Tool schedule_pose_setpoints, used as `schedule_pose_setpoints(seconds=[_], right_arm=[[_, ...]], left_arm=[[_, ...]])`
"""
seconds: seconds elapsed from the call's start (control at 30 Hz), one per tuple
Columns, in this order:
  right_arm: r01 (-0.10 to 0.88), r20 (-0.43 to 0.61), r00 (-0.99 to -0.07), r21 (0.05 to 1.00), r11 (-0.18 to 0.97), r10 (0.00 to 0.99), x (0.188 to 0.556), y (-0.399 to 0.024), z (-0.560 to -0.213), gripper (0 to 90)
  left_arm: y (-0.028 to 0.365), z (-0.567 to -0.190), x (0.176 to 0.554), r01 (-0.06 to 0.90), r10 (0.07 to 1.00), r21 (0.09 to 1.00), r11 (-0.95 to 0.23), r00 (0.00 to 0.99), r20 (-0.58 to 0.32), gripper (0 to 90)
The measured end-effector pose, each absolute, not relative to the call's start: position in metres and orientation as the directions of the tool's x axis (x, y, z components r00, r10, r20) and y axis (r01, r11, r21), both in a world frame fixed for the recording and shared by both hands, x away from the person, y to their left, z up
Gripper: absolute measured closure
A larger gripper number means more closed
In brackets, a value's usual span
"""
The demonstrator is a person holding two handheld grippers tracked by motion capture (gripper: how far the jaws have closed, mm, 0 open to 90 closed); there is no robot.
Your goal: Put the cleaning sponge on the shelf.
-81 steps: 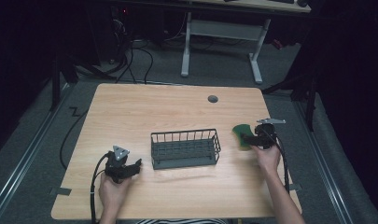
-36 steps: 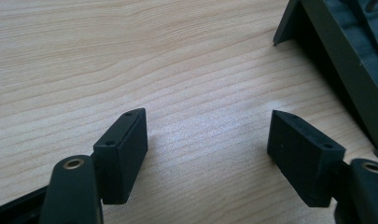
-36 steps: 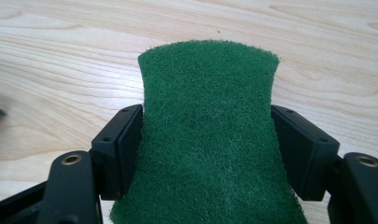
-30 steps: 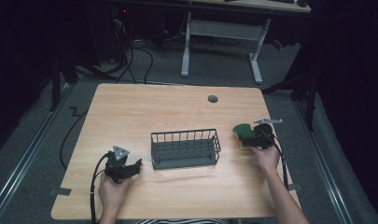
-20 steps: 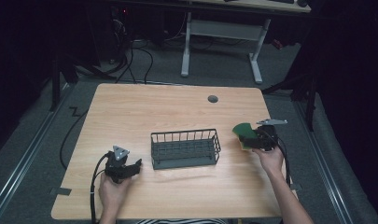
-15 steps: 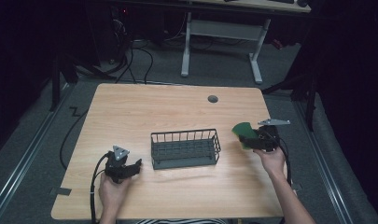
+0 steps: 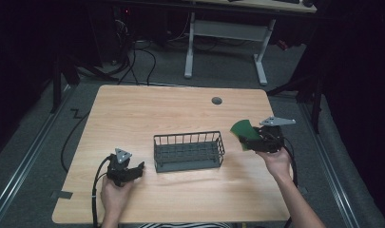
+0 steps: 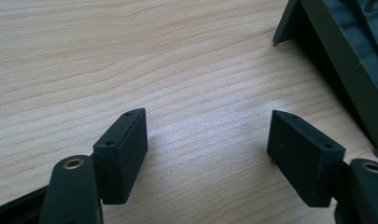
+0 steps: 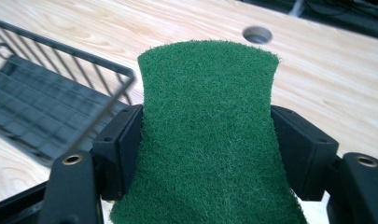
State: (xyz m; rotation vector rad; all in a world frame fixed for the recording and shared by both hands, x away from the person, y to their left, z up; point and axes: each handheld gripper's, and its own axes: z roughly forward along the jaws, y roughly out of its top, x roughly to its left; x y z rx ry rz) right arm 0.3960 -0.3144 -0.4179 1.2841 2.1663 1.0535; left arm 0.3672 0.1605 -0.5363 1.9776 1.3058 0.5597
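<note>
In the high view, the right hand-held gripper (image 7: 255,138) is holding a green scouring pad (image 7: 242,132) in the air at centre right of the frame, just beside the right end of the wire basket (image 7: 188,151), which is sitting mid-table. The pad is being carried clear of the table (image 7: 171,114) surface, likely so it can pass over the basket's rim and be dropped inside (my reading, given how near the two are). The left hand-held gripper (image 7: 133,170) is resting low at lower left of the frame, apart from the basket's left end, seemingly parked out of the way.

In the left gripper view, its jaws are standing wide apart over bare wood with nothing between them; a corner of the basket (image 8: 336,70) is showing at the upper right.

In the right gripper view, the jaws are squeezing the pad (image 9: 210,135) by its two side edges, pinching it into a waist, so the soft pad is staying stiff and upright. The basket (image 9: 51,102) is lying at the left of the frame, a round hole (image 9: 257,34) in the table at the top.
</note>
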Motion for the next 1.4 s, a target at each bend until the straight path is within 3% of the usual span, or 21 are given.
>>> schedule_pose_setpoints(seconds=[0.63,1.0,1.4], right_arm=[[0.451,-0.059,-0.652,0.772,0.449,0.756,0.400,-0.246,-0.383,30.3],[0.428,-0.101,-0.707,0.727,0.537,0.700,0.412,-0.199,-0.393,30.3],[0.440,-0.095,-0.723,0.700,0.562,0.684,0.419,-0.187,-0.408,30.1]], left_arm=[[0.160,-0.536,0.367,0.617,0.915,0.744,-0.256,0.403,-0.019,29.2],[0.161,-0.536,0.367,0.617,0.914,0.744,-0.256,0.405,-0.022,29.1],[0.161,-0.536,0.367,0.616,0.913,0.745,-0.255,0.407,-0.023,29.0]])
